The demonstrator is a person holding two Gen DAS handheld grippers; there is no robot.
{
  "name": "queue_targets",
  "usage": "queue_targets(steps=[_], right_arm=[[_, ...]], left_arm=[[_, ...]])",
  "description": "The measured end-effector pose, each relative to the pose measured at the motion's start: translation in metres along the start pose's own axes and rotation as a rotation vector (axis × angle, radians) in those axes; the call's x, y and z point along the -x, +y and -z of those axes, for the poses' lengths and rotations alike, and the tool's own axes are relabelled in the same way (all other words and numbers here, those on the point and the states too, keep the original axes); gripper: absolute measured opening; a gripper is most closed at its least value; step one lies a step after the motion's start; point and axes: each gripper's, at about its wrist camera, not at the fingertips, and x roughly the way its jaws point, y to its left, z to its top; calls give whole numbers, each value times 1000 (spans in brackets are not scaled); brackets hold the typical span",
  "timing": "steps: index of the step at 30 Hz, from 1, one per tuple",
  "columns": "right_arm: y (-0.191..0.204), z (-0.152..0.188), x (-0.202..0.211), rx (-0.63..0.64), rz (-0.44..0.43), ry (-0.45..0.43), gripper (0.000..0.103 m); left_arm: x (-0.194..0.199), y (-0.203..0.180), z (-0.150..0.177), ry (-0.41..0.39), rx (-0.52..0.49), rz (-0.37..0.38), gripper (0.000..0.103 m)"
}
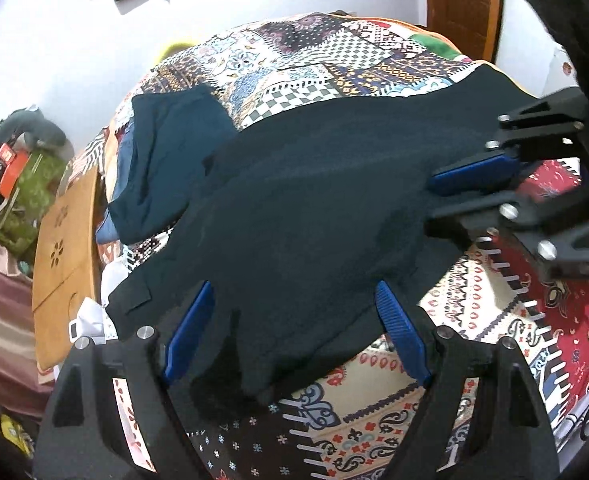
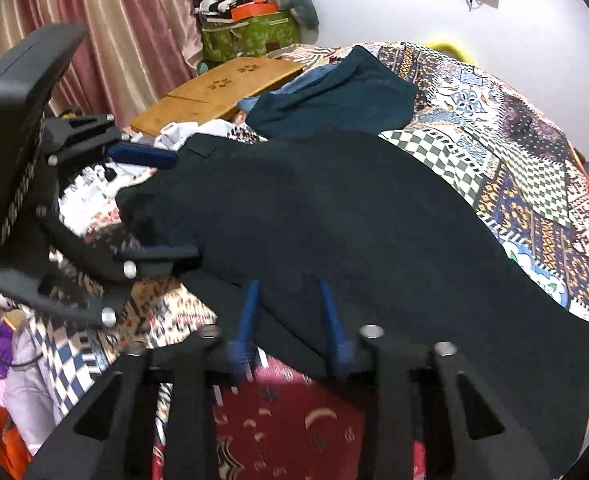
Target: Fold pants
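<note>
A home bedroom: patchwork bedspread (image 1: pixel 294 64), pink curtains (image 2: pixel 134 20), piled clutter (image 2: pixel 250 12).

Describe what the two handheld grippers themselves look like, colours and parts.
Both the left gripper and right gripper are matte black plastic frames with triangular cut-outs and round silver bolt heads. Each finger carries a ribbed blue pad. A braided cable runs along the left one's body.

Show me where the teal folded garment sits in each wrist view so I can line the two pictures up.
Left wrist: the teal garment lies upper left of centre, beyond the black pants.
Right wrist: it lies upper centre, again beyond the black pants.
Shared landmark: the wooden lap table, beside the teal garment in both views.
</note>
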Motion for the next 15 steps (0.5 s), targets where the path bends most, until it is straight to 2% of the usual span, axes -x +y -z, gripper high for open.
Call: queue_targets(steps=[4,6,8,10,11,15], right_arm=[[3,-1,1,-17,2,-15,17],[3,0,3,-23,-10,-25,17],[5,2,5,-18,-18,-28,17],[8,3,7,-4,-15,-31,15],[8,5,8,0,-15,-31,10],[11,8,14,8,-29,-34,6]], left_arm=[[1,-6,1,-27,-29,-25,83],[1,-9,0,-44,-46,-15,69],[0,-15,-3,-43,-62,31,33],[1,-22,-6,-48,-79,12,20],[2,-25,-6,-57,-90,-8,12],[12,-26,-4,-73,-62,25,7]])
